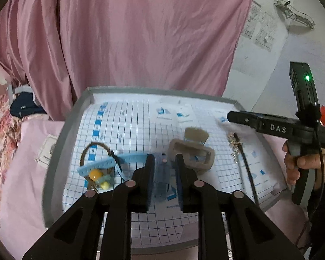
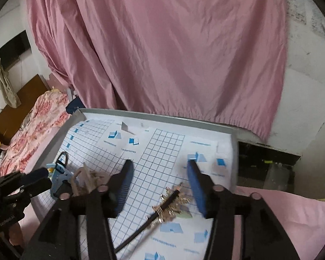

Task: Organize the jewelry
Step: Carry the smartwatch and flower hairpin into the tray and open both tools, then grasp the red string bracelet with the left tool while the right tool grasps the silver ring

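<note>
In the left wrist view my left gripper [image 1: 163, 162] is shut on a blurred blue band [image 1: 162, 175] just above the grey tray [image 1: 60, 143]. Left of it lie a light blue strap [image 1: 121, 159], yellow beads [image 1: 95, 174] and a brown cord loop [image 1: 93, 148]. An open beige jewellery box [image 1: 191, 155] sits just right of the gripper. A gold pendant on a black cord [image 1: 235, 143] lies further right, under my right gripper [image 1: 234, 117]. In the right wrist view my right gripper [image 2: 160, 163] stands open above the pendant [image 2: 171, 203]. My left gripper [image 2: 43, 178] shows at the left with the blue band [image 2: 58, 176].
Blue-lined grid paper [image 2: 162, 151] covers the tray floor. The tray rests on a pink-covered surface [image 1: 26, 173] before a hanging pink sheet [image 1: 130, 43]. Floral bedding [image 2: 39, 125] lies to the left. A hand [image 1: 301, 162] holds the right gripper. A dark gap [image 2: 268, 160] opens beyond the tray's right edge.
</note>
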### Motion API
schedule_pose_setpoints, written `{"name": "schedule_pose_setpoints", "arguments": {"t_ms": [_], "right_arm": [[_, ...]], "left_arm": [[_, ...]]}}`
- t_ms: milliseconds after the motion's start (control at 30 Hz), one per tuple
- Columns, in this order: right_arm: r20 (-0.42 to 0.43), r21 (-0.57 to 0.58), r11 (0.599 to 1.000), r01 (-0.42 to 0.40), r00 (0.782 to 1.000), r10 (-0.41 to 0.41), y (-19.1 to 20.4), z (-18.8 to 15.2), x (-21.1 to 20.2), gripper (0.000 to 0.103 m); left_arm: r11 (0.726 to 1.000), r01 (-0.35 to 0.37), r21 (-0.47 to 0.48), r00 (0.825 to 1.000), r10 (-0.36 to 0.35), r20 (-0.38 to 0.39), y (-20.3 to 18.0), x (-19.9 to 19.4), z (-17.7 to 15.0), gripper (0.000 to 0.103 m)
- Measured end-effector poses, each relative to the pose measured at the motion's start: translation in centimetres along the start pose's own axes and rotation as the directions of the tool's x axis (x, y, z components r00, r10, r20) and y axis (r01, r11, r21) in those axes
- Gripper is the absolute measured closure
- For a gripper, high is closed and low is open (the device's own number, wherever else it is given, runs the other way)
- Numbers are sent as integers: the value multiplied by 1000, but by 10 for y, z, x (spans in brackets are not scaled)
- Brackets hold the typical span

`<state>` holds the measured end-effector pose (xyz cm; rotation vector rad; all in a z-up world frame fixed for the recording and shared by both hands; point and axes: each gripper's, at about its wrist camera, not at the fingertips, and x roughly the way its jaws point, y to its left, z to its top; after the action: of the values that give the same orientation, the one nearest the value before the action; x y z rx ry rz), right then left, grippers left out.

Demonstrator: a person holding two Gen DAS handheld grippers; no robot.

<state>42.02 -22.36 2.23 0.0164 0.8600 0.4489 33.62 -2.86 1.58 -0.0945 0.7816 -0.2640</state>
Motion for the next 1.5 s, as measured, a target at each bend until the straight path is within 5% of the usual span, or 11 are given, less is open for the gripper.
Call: {"name": "schedule_pose_setpoints", "arguments": {"t_ms": [33, 167, 333, 600, 933, 1100, 1500], "right_arm": [[11, 1, 1000, 3, 1000, -3, 0, -1, -5, 41], [75, -6, 1000, 18, 997, -18, 2, -11, -38, 25], [177, -45, 999, 20, 984, -12, 18, -34, -85, 0], [295, -91, 996, 18, 955, 10, 52, -73, -136, 0], [324, -161, 986, 32, 946, 23, 91, -129, -166, 0], [284, -176, 984, 6, 958, 45, 101, -154, -167, 0], [97, -199, 980, -4, 995, 24, 104, -206, -140, 0]], "left_arm": [[1000, -2, 3, 1000, 2, 10, -1, -3, 1, 65], [1000, 1, -3, 998, -1, 65, -6, -22, 1, 43], [1000, -4, -23, 985, 8, 169, -10, -52, -7, 4], [997, -71, -22, 944, 75, 321, -16, -103, -28, 3], [995, -90, -31, 927, 96, 362, -1, -157, -68, 3], [992, -122, -8, 932, 118, 342, 5, -171, -95, 3], [993, -77, 86, 987, 64, 145, 10, -145, -155, 3]]}}
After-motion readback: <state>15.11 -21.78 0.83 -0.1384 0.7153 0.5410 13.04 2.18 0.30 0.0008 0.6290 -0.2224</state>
